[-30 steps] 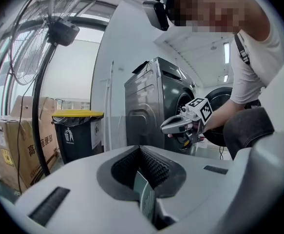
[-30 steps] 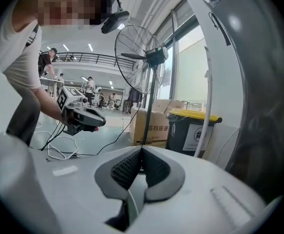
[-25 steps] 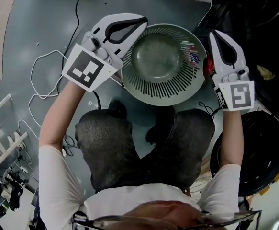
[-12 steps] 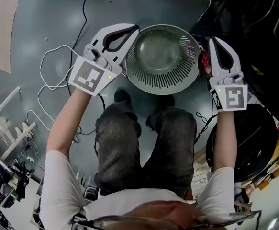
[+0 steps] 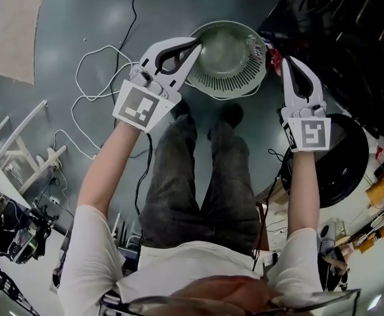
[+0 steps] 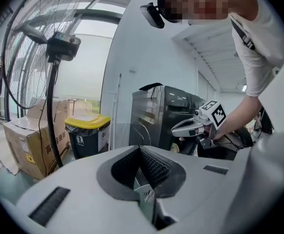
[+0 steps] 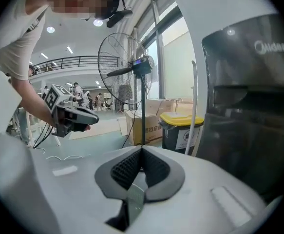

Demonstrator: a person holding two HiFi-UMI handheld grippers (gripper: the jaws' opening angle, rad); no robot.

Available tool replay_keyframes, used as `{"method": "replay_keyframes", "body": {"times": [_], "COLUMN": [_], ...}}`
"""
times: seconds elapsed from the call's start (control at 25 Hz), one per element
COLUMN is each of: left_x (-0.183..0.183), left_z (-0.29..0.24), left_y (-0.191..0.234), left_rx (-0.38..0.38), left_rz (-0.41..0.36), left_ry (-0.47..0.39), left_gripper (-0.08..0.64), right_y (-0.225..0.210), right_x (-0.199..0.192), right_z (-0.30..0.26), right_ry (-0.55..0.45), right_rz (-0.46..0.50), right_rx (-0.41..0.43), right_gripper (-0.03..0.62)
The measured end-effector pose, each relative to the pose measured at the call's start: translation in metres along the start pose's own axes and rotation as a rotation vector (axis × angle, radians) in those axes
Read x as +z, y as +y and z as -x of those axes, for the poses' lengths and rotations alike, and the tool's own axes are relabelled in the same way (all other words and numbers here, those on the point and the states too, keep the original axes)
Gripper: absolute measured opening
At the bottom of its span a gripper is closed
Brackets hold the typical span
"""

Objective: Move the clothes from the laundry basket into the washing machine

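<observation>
The pale green round laundry basket (image 5: 228,58) stands on the floor by the person's feet, and its bottom looks bare. A small red and white item (image 5: 268,52) shows at its right rim. My left gripper (image 5: 195,43) hangs above the basket's left rim, shut and empty. My right gripper (image 5: 284,61) is held past the right rim, also shut with nothing in it. In the left gripper view the jaws (image 6: 141,147) meet, and the dark washing machine (image 6: 163,113) stands ahead. The right gripper view shows closed jaws (image 7: 142,149) beside the machine's front (image 7: 251,111).
A black round tub (image 5: 340,160) lies on the floor at the right. White cables (image 5: 89,84) trail over the floor at the left, near a white rack (image 5: 20,157). A standing fan (image 7: 132,67), a yellow-lidded bin (image 7: 180,128) and cardboard boxes (image 6: 25,140) stand nearby.
Both grippers have risen together, still shut. The person has straightened up, so the basket now looks smaller and farther below, toward the top of the head view.
</observation>
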State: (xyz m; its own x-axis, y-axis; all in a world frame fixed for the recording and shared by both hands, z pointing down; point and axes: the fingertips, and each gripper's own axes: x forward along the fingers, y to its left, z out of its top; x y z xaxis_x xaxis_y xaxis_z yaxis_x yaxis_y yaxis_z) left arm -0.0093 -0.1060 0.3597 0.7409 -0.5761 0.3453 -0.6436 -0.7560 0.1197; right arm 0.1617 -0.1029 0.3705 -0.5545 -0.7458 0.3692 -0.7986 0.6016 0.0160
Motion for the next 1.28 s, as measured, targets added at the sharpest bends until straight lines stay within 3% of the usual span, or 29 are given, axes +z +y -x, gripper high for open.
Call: {"method": "replay_keyframes", "body": {"times": [0.4,0.72,1.08,1.28], "left_x": [0.129,0.238,0.338,0.374], "left_z": [0.082,0.131,0.193,0.237], "left_y": [-0.034,-0.051,-0.097,-0.118], "left_rx": [0.006,0.068,0.032,0.043], "left_rz": [-0.059,-0.063,-0.103,-0.065], "left_ry": [-0.01,-0.095,-0.109,-0.146], "left_gripper": [0.006,0.006,0.006,0.006], "right_y": [0.015,0.018,0.024,0.04], "right_x": [0.137,0.235,0.343,0.381], "right_z": [0.08,0.137,0.217,0.268], "right_ry": [-0.027,-0.066,-0.095,-0.11], "right_rz": [-0.03,-0.086,-0.072,-0.06], "right_rx": [-0.054,-0.114,-0.162,-0.189], "right_gripper": [0.009,0.009,0.009,0.01]}}
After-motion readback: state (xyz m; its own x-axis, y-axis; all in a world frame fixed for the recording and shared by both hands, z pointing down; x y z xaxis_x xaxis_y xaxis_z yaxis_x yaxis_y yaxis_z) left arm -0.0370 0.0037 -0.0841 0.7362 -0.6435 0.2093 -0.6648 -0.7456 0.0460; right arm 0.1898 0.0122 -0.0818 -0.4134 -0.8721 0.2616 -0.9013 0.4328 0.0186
